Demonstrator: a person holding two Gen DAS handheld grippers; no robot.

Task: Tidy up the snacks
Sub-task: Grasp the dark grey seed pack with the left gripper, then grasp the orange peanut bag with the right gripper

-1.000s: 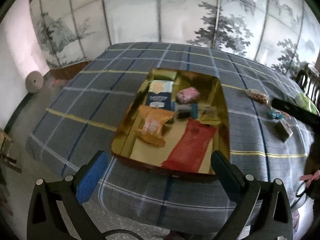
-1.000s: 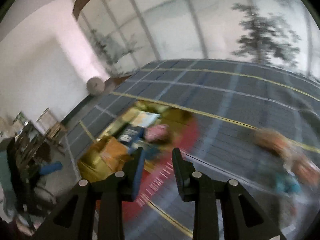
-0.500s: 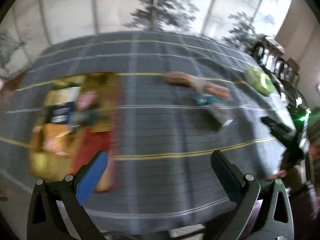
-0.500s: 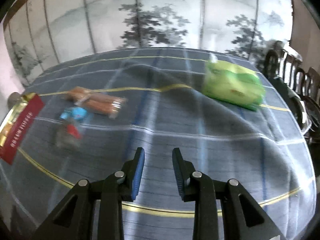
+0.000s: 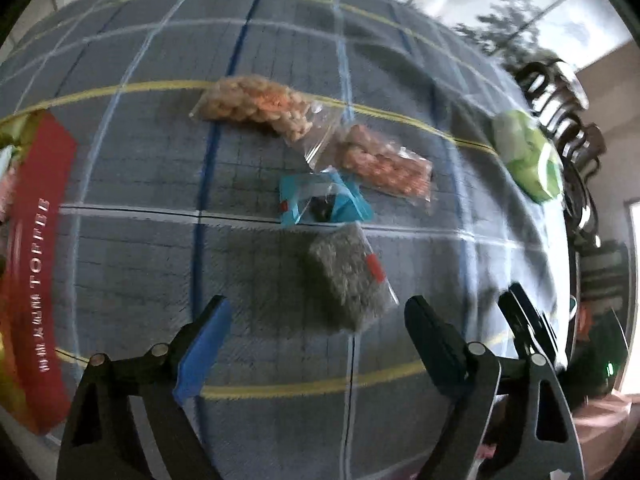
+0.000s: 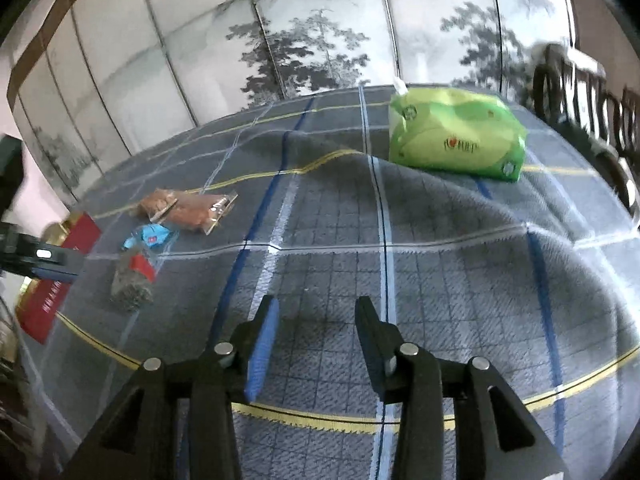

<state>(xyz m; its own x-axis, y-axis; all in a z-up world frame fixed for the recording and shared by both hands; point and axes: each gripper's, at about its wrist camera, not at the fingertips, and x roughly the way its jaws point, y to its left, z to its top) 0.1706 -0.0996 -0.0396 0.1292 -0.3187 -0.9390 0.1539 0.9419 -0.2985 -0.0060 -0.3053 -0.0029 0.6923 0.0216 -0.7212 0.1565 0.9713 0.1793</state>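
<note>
Loose snacks lie on the blue plaid tablecloth (image 5: pixel 140 184). My left gripper (image 5: pixel 316 320) hovers over a dark seed bag (image 5: pixel 344 276) with a red label. Its jaws are closing, the bag's near end lies between the fingertips, and the pads do not touch it. Beyond lie a blue packet (image 5: pixel 320 200) and two clear bags of orange-brown snacks (image 5: pixel 256 104) (image 5: pixel 384 160). A green bag (image 6: pixel 456 136) lies far ahead of my right gripper (image 6: pixel 316 320). The right jaws are opening with nothing between them.
A red toffee bag (image 5: pixel 36 260) hangs over the gold tray's rim (image 6: pixel 24 292) at the left. Dark wooden chairs (image 6: pixel 592 92) stand past the table's right side. A painted folding screen (image 6: pixel 320 32) closes off the back. The cloth is rumpled near the green bag.
Both views swung away from the gold tray to the loose snacks on the right. The left jaws narrowed over the seed bag. The right jaws parted from shut.
</note>
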